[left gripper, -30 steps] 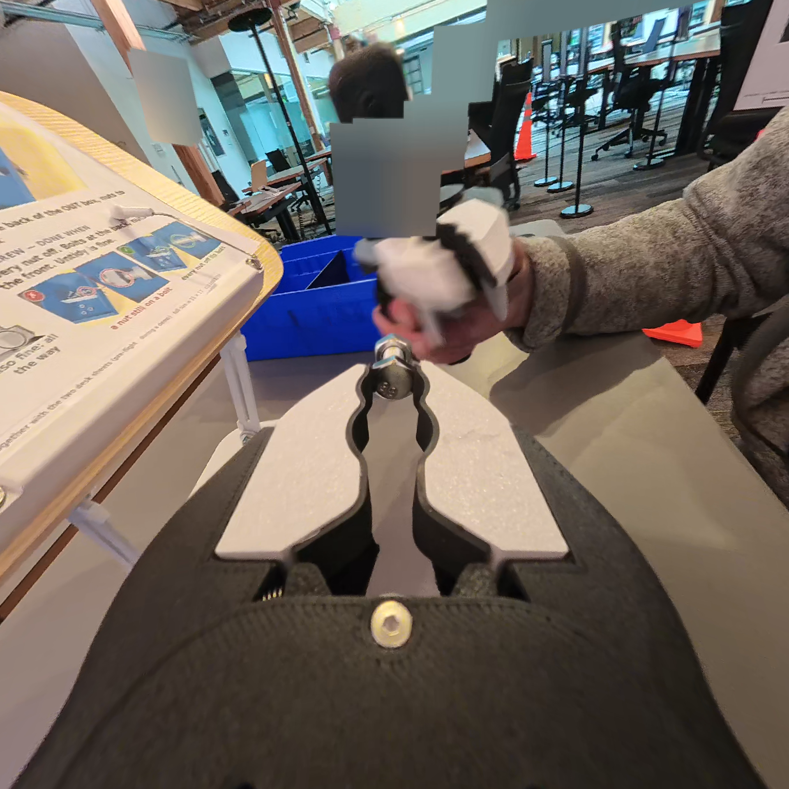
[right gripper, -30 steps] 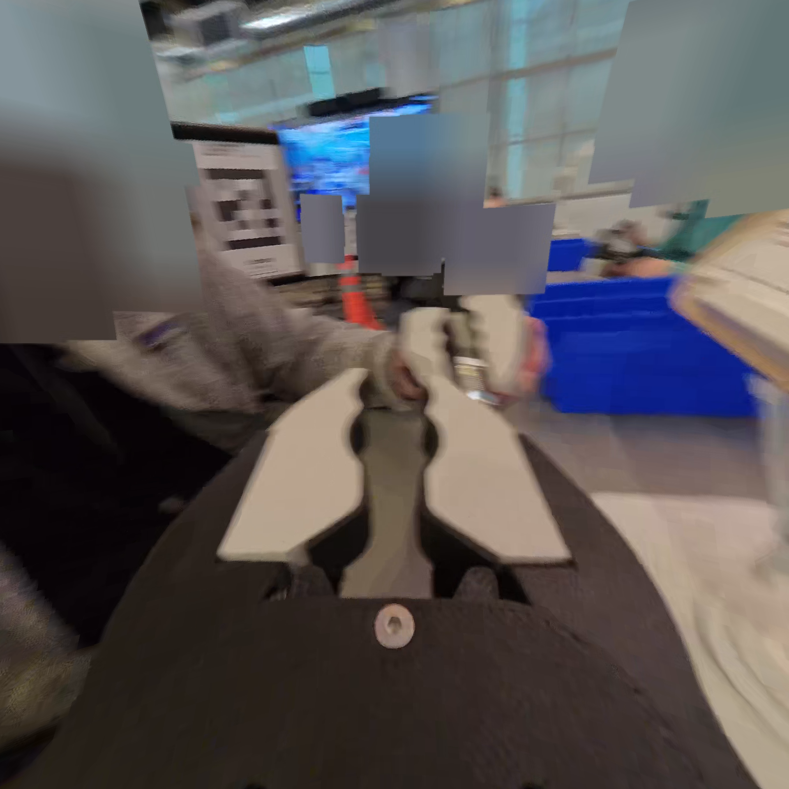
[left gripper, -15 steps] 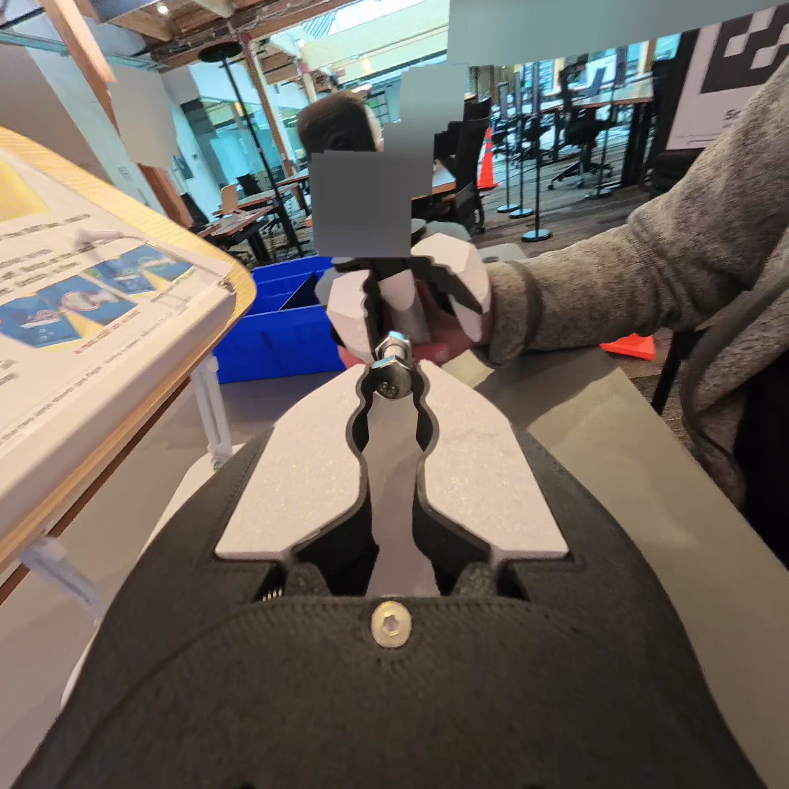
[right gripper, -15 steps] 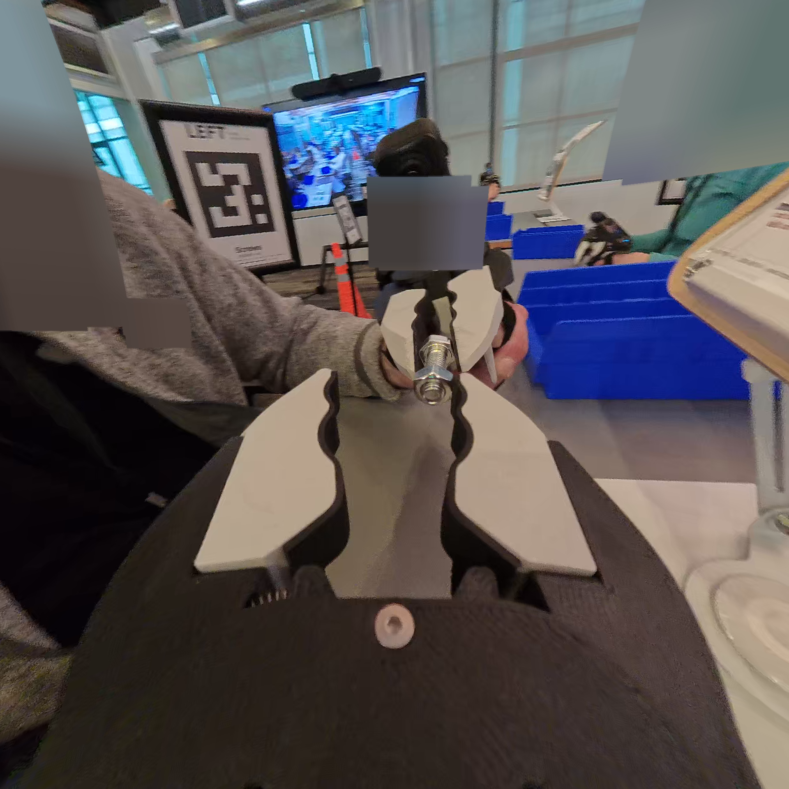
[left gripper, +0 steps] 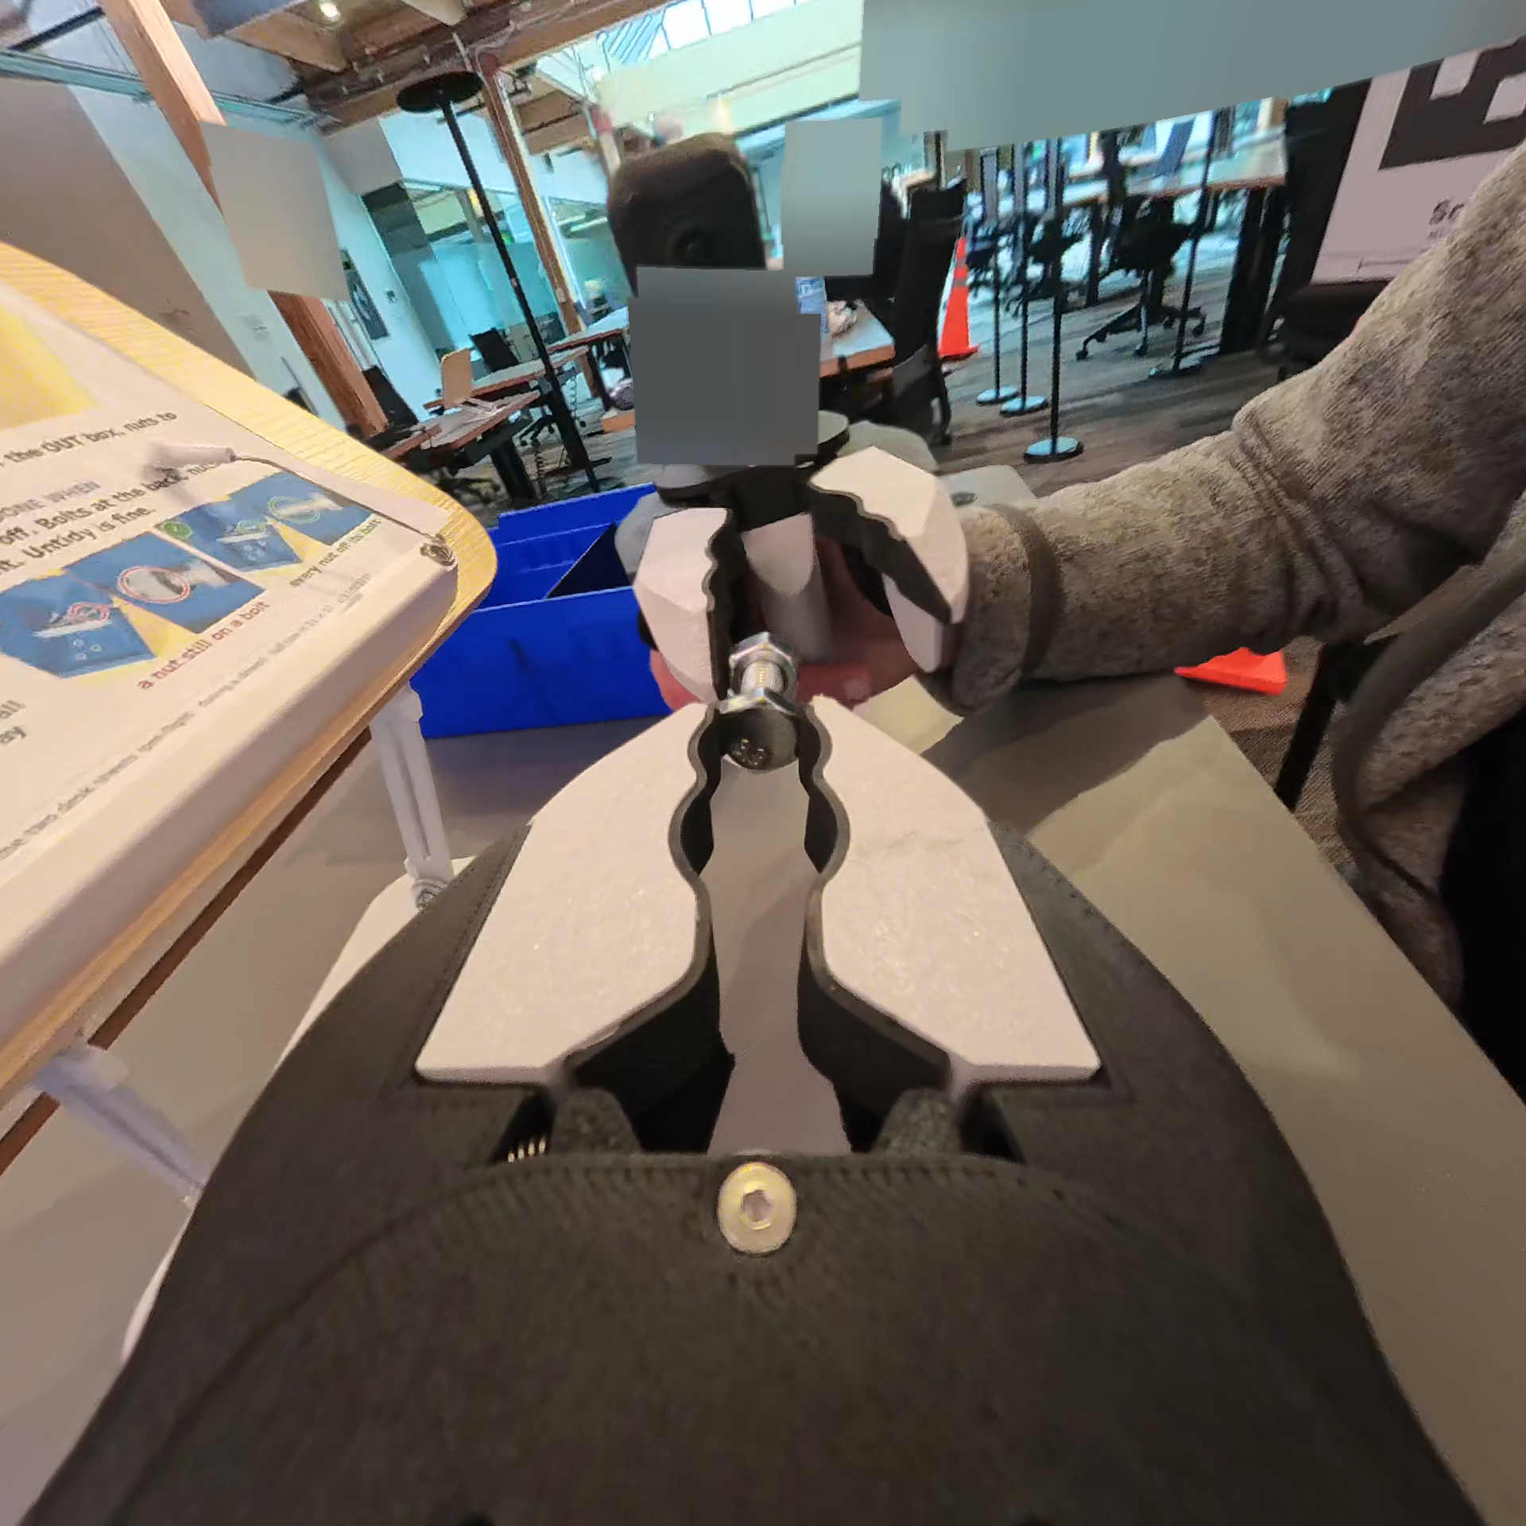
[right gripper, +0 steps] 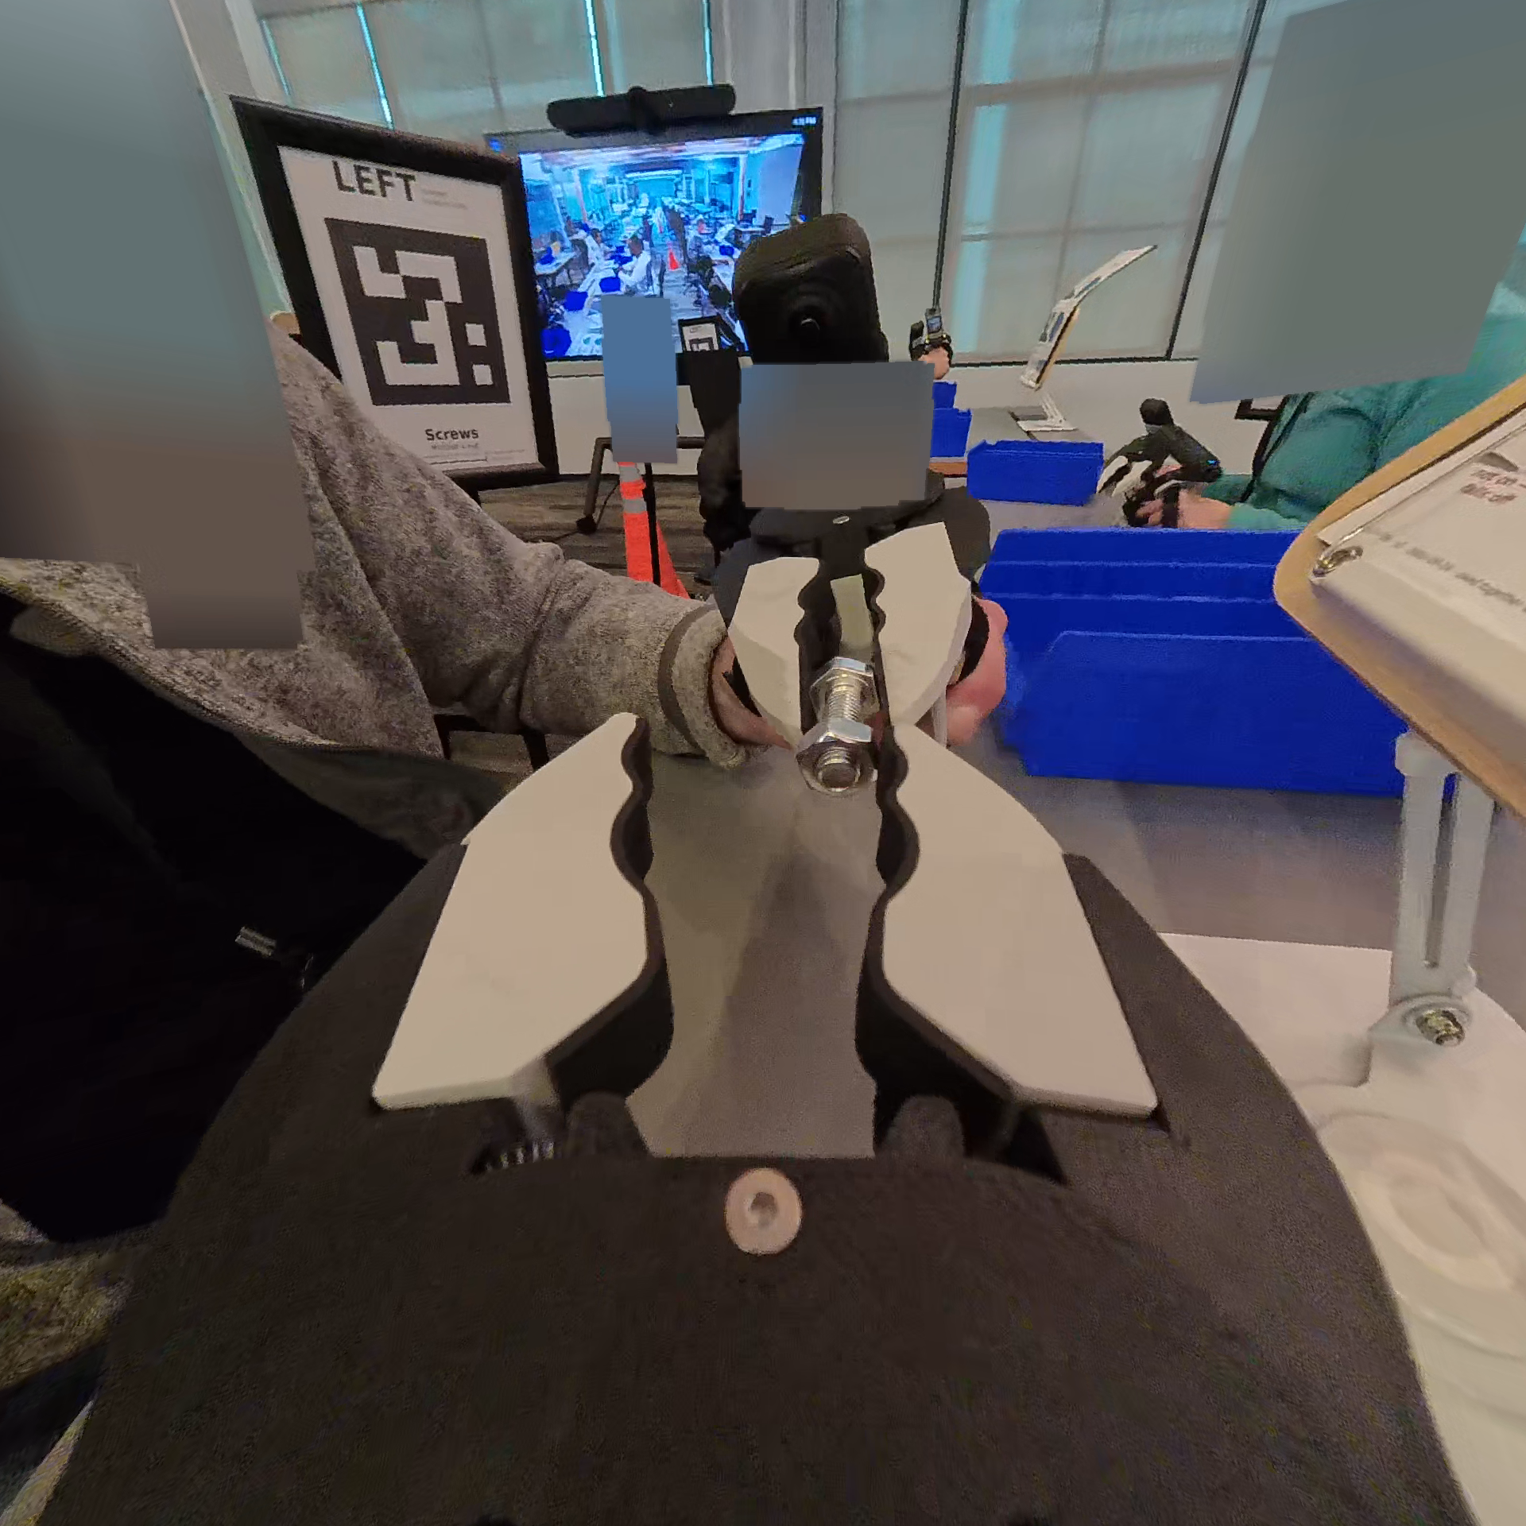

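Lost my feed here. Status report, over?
Left gripper clamped on bolt head. Right gripper open around the nut end. Nothing between them.

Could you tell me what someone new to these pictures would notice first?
First, the silver bolt with two nuts, pinched by its head in the left gripper at the centre of both views. The right gripper faces it with jaws spread wide, the outer nut close beside one fingertip. Behind stand blue bins on the grey table, and a tilted instruction board at the left.
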A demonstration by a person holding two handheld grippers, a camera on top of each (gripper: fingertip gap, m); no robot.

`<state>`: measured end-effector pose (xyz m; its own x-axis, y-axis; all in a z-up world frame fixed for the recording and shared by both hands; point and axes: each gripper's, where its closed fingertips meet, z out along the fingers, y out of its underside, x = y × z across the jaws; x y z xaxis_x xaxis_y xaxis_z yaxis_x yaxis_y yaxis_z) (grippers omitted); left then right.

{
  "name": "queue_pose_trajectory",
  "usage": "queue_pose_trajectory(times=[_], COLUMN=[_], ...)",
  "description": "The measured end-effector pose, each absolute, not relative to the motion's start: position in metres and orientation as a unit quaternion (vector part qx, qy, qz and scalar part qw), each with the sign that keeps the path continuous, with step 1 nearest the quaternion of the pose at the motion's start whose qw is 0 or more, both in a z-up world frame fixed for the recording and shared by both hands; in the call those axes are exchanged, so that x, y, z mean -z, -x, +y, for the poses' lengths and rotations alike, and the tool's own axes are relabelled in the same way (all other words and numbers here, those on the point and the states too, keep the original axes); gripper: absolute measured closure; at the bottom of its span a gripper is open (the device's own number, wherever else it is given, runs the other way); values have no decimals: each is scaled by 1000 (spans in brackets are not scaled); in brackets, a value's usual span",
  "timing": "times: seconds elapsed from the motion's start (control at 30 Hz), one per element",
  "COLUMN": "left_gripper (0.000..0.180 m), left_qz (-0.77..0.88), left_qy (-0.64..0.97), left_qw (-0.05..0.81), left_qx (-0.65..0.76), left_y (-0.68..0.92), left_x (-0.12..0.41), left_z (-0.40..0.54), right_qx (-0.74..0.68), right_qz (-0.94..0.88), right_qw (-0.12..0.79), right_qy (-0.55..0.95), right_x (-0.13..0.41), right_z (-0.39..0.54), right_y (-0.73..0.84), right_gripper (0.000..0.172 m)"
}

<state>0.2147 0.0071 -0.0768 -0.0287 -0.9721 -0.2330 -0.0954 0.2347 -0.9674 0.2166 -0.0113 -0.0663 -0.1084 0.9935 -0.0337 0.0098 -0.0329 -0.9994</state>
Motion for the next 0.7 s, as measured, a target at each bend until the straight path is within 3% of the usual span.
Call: queue_pose_trajectory(times=[0.07,0.1,0.33,0.37,0.4,0.43,0.6,0.7], left_gripper=[163,163,163,163,163,163,163,163], left_qz=[591,589,570,566,563,559,559,560], left_qy=[475,477,480,490,496,494,483,486], left_qw=[529,526,532,533,534,533,537,534], left_qx=[382,386,403,394,389,398,407,407], left_y=[-217,-216,-211,-211,-209,-208,-207,-208], left_x=[85,87,81,83,84,83,77,80], left_z=[14,15,21,25,29,29,25,26], right_qx=[-567,-570,-520,-527,-540,-540,-524,-520], right_qz=[-504,-486,-498,-509,-531,-538,-469,-483], right_qw=[476,496,483,481,468,464,499,487], right_qy=[445,439,499,482,455,451,506,510], right_x=[51,43,65,63,60,59,60,65], right_z=[-16,-13,0,-7,-20,-24,11,7], right_y=[-225,-228,-217,-217,-218,-218,-223,-217], right_gripper=[138,129,119,126,147,152,114,110])
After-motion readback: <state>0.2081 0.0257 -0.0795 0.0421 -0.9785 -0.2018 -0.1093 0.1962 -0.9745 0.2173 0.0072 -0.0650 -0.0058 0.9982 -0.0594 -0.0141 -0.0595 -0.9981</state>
